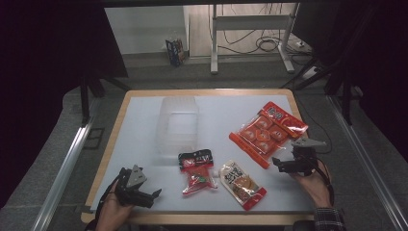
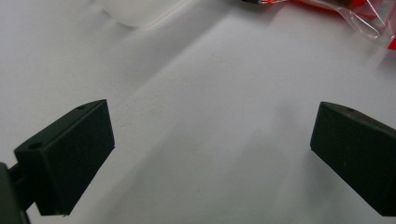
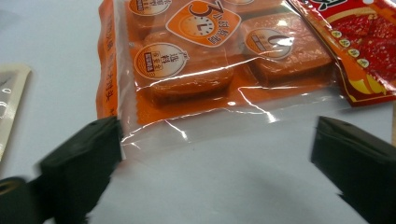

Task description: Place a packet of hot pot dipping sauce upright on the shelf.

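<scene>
My right gripper (image 1: 280,164) (image 3: 215,154) is at the right of the table, its jaws wide apart and low over the white surface. The clear near edge of an orange pack of square snacks (image 1: 261,135) (image 3: 205,70) lies just ahead of and partly between the jaws. The left jaw is next to the pack's corner, and nothing is pinched. A red packet (image 1: 285,118) (image 3: 369,42) overlaps the orange pack's far side. My left gripper (image 1: 153,194) (image 2: 210,144) rests open at the front left over bare table, with nothing between its jaws.
A clear plastic box (image 1: 178,127) (image 2: 135,9) stands mid-table. In front of it lie a black-and-red packet (image 1: 196,171) and a beige-and-red packet (image 1: 242,184). The wooden table edge (image 1: 202,219) runs along the front. Table legs and cables are on the floor beyond.
</scene>
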Available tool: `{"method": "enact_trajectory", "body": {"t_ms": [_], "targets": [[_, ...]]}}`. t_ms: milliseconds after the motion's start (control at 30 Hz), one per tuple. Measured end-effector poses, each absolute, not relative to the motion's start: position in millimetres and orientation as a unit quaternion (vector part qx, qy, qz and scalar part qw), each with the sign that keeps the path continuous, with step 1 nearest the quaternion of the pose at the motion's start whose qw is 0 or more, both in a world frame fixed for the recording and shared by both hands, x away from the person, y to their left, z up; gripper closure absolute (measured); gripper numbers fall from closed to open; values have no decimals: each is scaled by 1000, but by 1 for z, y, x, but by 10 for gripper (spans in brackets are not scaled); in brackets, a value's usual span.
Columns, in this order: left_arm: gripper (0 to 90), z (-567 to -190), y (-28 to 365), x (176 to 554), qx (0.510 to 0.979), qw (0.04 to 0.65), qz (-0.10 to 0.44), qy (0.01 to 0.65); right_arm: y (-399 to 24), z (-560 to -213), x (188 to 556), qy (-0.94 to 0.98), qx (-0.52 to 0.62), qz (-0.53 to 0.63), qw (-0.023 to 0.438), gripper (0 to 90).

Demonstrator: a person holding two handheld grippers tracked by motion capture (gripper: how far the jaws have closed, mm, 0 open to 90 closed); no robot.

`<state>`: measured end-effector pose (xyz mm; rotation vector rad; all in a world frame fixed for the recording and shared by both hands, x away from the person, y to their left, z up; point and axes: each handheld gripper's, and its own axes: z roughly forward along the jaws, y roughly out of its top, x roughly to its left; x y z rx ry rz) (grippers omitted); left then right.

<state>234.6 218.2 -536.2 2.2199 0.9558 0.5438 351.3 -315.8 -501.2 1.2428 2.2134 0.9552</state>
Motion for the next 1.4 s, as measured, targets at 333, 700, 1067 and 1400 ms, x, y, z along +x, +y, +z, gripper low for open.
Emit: {"method": "enact_trajectory", "body": {"t_ms": [333,700,1067,1400], "targets": [[0,-537,217,235,848,324,207,364,-297,-502,354,826,427,323,176,622],[0,-539,215,236,853,317,205,360,-284,-511,370,843,410,304,170,886],[0,-539,212,239,856,316,204,355,-259,-514,378,848,398,303,174,887],[0,-537,214,239,852,320,207,358,-241,-510,382,860,380,291,177,801]]}}
